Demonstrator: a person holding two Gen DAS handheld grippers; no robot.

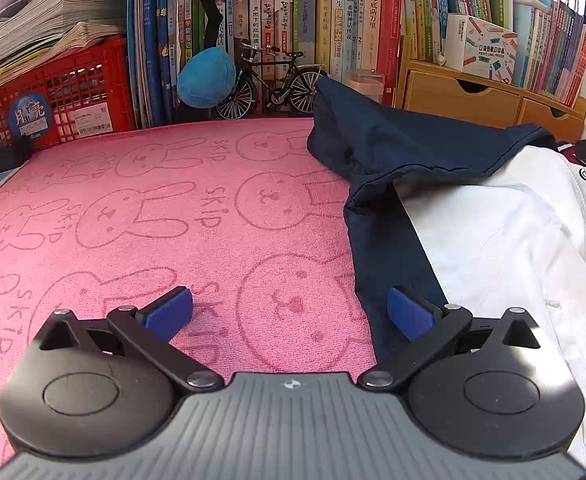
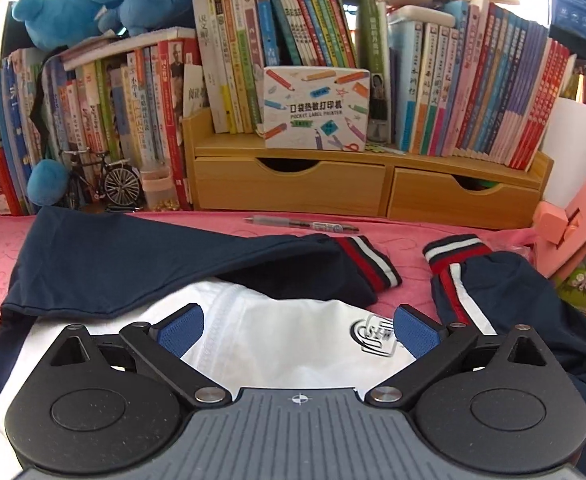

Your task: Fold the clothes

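Garment: navy and white school jacket with red-striped cuffs (image 2: 253, 320), spread on pink rabbit-print towel (image 1: 153, 208), lower centre of right view
Left gripper (image 1: 289, 314): released, empty, bottom of frame
Right gripper (image 2: 297, 330): released, empty, over white panel
Risk: folded navy sleeve (image 2: 141, 256) may slide back unpinned
Writing: "SKIP" on towel; "POCKET LABEL PRINTER" on box (image 2: 317, 108)
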